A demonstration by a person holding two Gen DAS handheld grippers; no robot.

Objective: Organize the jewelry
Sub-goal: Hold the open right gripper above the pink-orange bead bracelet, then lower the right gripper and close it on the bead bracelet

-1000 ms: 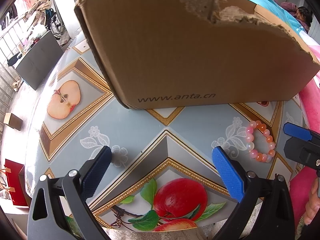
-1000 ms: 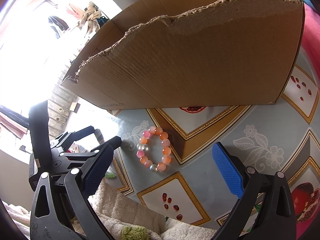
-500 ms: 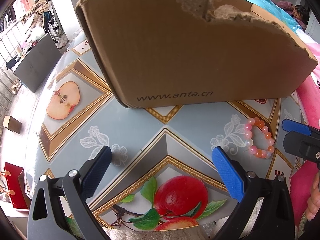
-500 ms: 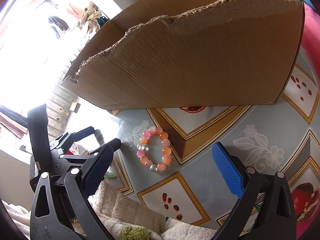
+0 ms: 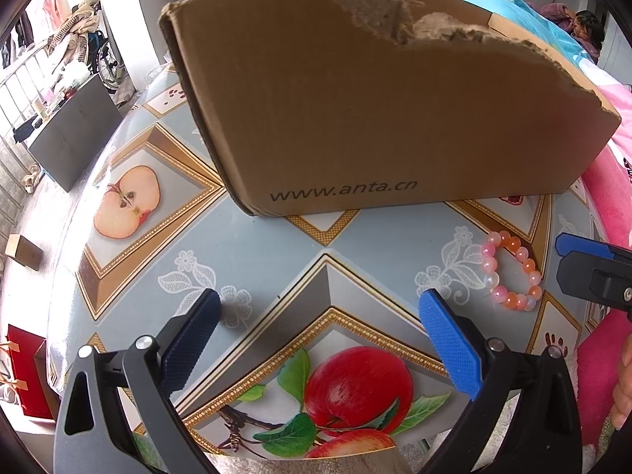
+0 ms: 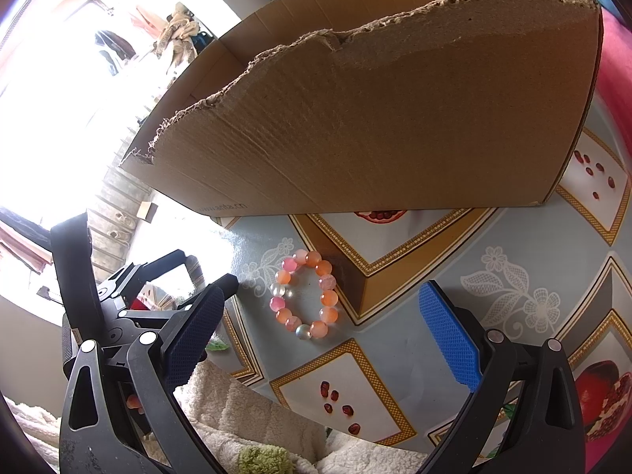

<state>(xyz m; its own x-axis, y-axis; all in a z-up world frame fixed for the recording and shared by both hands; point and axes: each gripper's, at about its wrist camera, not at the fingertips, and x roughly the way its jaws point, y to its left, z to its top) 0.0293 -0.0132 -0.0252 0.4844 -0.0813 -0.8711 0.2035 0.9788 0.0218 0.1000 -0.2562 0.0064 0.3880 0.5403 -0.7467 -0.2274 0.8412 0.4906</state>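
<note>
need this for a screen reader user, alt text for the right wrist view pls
A pink and orange bead bracelet lies on a fruit-patterned tablecloth, just ahead of the open right gripper. Behind it stands a torn cardboard box; the left gripper shows at left.

Left black two-finger gripper with blue padded fingers (image 5: pixel 320 339): spread wide, holding nothing, hovering low above the surface. Right black gripper with matching blue fingers (image 6: pixel 328 335): likewise spread wide and empty. A bare hand (image 5: pixel 623 391), apparently gripping the right tool's handle, shows partly at the frame edge.
</note>
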